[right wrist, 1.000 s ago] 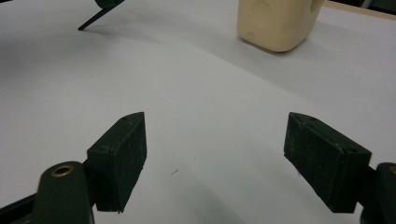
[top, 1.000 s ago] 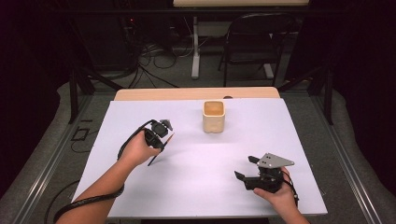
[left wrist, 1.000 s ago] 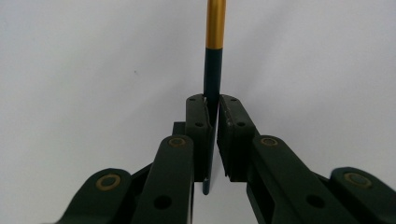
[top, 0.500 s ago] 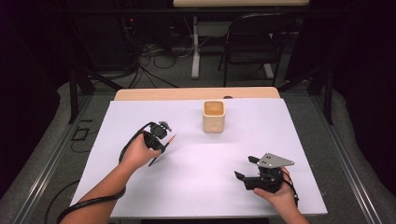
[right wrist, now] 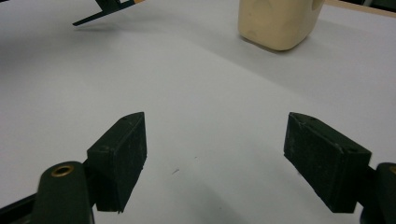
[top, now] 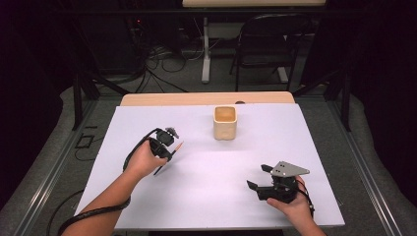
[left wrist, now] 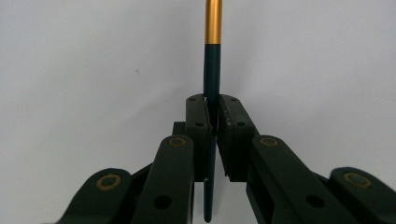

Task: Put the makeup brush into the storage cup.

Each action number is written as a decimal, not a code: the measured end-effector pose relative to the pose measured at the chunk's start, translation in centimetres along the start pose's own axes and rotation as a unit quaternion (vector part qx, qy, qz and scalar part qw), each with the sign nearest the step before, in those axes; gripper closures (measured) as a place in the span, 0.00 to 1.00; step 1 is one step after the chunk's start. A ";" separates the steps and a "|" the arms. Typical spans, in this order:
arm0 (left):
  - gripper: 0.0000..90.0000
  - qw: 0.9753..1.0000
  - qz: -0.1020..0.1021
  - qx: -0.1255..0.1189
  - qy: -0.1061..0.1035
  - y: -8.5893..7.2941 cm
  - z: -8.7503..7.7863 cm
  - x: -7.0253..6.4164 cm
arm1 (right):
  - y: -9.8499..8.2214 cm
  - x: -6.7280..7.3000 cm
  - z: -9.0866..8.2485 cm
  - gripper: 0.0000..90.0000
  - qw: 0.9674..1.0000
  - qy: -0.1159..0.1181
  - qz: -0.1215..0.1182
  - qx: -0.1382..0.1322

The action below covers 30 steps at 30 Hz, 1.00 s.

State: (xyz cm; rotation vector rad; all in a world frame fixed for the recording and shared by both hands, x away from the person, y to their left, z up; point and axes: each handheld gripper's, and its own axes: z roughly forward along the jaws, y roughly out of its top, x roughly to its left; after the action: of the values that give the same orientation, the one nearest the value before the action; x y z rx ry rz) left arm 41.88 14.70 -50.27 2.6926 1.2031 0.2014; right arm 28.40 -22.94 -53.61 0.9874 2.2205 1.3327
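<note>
My left gripper (top: 168,139) is over the left middle of the white table and is shut on a dark green pencil (top: 177,147) with a gold band. In the left gripper view the pencil (left wrist: 212,70) runs straight up between the closed jaws of the left gripper (left wrist: 213,109), its gold band past the tips. A beige square cup (top: 225,123) stands upright at the table's centre back, right of the pencil. Near the front right my right gripper (top: 257,177) rests low and open, nothing between its pads (right wrist: 215,140). The cup (right wrist: 275,21) and the pencil (right wrist: 105,9) lie ahead of it.
The white table sheet (top: 211,196) spreads between both hands. A wooden strip (top: 206,98) shows along the far edge. Behind the table are a black chair (top: 268,44), table legs and cables on the floor.
The left hand with the pencil has drifted slightly left and toward the person. The right gripper has stayed where it was, still open.
</note>
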 end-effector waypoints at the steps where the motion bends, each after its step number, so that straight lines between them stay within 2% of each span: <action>1: 0.92 1.000 0.001 0.002 0.000 0.1 -0.1 0.0 | 0.0 0.0 0.0 0.23 1.000 0.000 0.000 0.000; 15: 0.92 1.000 0.005 -0.006 0.000 0.4 -1.3 -0.2 | 0.0 0.0 0.0 0.23 1.000 0.001 0.001 -0.001; 25: 0.92 0.999 0.001 -0.050 -0.017 0.1 -3.2 -0.3 | 0.0 0.0 0.0 0.24 1.000 0.000 0.000 -0.001; 30: 0.92 0.996 0.002 -0.080 -0.026 -0.3 -4.6 -0.3 | 0.0 0.0 0.0 0.24 1.000 0.000 0.000 -0.001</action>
State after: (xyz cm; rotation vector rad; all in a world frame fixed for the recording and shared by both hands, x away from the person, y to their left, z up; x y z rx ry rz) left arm 40.55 15.17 -45.87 2.5469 1.1166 0.2157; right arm 28.39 -22.94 -53.61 0.9869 2.2196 1.3347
